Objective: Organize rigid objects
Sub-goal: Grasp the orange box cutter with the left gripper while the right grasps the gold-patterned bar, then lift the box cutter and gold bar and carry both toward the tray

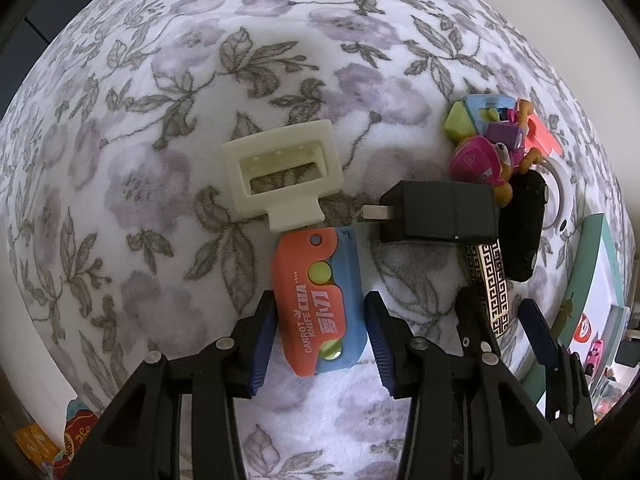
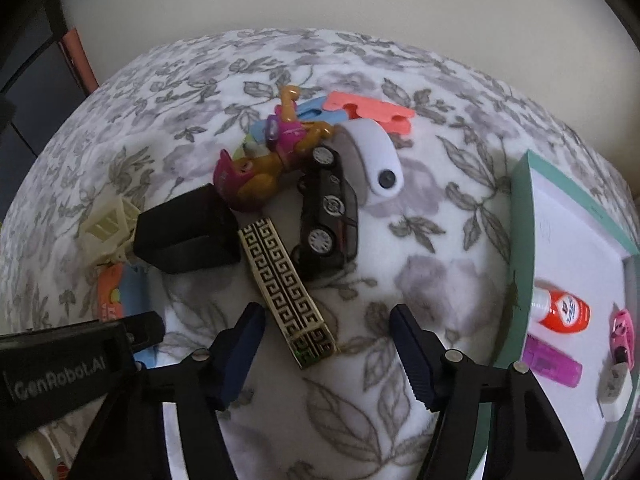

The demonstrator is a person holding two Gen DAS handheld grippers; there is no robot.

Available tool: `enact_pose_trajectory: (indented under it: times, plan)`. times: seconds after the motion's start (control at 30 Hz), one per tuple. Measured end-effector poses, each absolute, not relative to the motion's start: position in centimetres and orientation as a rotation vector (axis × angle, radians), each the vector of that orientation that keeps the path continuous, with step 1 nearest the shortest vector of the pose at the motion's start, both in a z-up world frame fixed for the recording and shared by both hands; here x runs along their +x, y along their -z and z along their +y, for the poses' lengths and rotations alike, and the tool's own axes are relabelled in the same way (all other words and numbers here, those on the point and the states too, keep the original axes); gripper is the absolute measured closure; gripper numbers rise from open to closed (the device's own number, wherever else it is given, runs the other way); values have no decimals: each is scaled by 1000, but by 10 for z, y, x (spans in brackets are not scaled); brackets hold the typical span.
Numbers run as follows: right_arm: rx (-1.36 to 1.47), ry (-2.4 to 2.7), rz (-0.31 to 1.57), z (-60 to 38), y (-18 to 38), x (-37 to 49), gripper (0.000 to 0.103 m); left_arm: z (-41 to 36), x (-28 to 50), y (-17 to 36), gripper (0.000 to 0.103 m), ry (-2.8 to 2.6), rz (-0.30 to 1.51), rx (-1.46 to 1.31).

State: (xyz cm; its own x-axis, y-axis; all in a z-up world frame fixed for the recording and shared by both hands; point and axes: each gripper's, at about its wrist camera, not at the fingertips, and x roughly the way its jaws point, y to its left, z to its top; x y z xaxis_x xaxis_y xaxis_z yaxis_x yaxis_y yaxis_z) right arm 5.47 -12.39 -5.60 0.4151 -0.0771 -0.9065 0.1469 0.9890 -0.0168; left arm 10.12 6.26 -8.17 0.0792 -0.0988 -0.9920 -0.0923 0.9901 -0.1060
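Green-rimmed tray (image 2: 520,216) at right holds sorted bits; on the floral blanket (image 1: 160,120) a pile: black charger (image 1: 436,216), toy car (image 2: 328,216), pup figure (image 2: 256,184). Left gripper (image 1: 320,344) straddles the carrot knife toy (image 1: 316,300), pads seemingly touching, and the cream clip (image 1: 280,168) against its tip may drag along. Right gripper (image 2: 328,354) is spread around the gold key-pattern bar (image 2: 286,284), ungripped; a skewed closure could pivot it into the car.
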Motion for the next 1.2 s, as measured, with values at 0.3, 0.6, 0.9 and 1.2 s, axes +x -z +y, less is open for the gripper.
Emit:
enact_pose_trajectory:
  times: [0.3, 0.6, 0.9, 1.2]
  plan:
    - [51, 106, 1085, -115, 55, 59, 61, 69, 104, 87, 57, -5, 1496, -193]
    - [86, 67, 1100, -116, 54, 48, 81, 54, 104, 85, 57, -30, 1487, -122]
    - [188, 103, 1140, -130, 52, 23, 81, 28, 100, 84, 57, -43, 1458, -35]
    - [284, 139, 1166, -143, 48, -4, 82, -1, 89, 79, 58, -21, 1444, 20]
